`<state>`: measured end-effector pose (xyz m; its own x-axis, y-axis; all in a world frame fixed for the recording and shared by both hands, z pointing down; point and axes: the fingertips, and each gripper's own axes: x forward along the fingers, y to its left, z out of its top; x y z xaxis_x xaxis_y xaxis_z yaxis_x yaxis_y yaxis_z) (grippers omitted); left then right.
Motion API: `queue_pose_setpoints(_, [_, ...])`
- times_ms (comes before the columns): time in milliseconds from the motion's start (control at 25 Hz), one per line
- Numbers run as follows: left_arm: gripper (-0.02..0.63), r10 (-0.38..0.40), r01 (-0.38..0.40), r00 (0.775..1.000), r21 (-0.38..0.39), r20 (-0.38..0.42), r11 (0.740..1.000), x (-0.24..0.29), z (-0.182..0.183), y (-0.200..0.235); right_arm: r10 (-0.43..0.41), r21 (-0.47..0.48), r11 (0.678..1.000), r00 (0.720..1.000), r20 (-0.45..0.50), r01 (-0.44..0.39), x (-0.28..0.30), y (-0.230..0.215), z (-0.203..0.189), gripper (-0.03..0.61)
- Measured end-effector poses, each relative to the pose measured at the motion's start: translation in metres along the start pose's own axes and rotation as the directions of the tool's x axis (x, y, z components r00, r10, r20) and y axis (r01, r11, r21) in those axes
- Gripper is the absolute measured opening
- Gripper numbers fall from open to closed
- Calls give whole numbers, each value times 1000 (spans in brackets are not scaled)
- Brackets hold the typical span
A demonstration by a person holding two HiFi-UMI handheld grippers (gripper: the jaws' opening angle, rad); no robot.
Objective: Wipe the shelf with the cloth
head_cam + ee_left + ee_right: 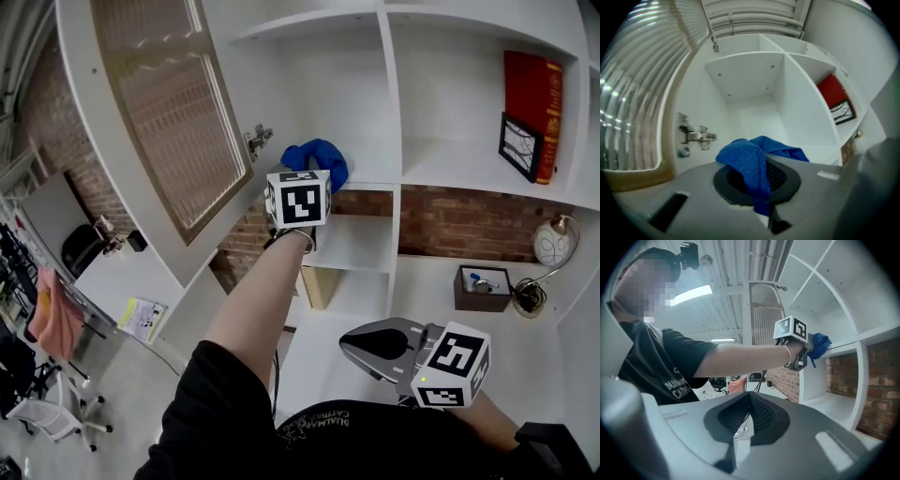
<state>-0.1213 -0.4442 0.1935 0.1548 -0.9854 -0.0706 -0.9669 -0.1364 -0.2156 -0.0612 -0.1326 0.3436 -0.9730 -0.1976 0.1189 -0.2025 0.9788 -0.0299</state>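
A blue cloth (319, 159) lies bunched on the white shelf (375, 174) of the upper left compartment. My left gripper (302, 195), raised on an outstretched arm, is shut on the blue cloth (749, 161), which is pinched between its jaws and spills forward onto the shelf board (820, 151). My right gripper (364, 347) hangs low in front of the body, shut with nothing between its jaws. In the right gripper view the shut right gripper (750, 412) looks toward the left gripper (793, 332) and the cloth (818, 346) at the shelf edge.
An open cabinet door (159, 103) with a woven panel stands left of the compartment, its hinge (693, 136) close to the cloth. A red book (532, 98) and a framed picture (518, 145) fill the right compartment. Below sit a globe lamp (551, 244) and a brown box (483, 286).
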Motion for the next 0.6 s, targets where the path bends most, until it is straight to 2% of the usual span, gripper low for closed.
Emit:
queue_pose_setpoints(80, [11,65,-64,997,26,-30,998,-4,-13,24,19,-11,1000,1000,-2,-19,8,3,1,9])
queue_pose_setpoints(200, [11,81,-76,995,96,-52,992,-8,-24,34,37,-19,999,999,-8,-37,17,7,0,9])
queue_pose_setpoints(320, [11,64,-51,995,166,-76,985,-5,-27,26,41,-18,999,999,-10,-41,17,9,-1,9])
queue_pose_setpoints(480, [8,28,-14,997,184,-78,983,0,-24,10,17,-4,1000,1000,2,-17,9,4,-1,9])
queue_pose_setpoints(600, [8,-36,49,997,215,-65,975,4,-18,-20,-3,15,1000,1000,10,3,1,-2,-2,9])
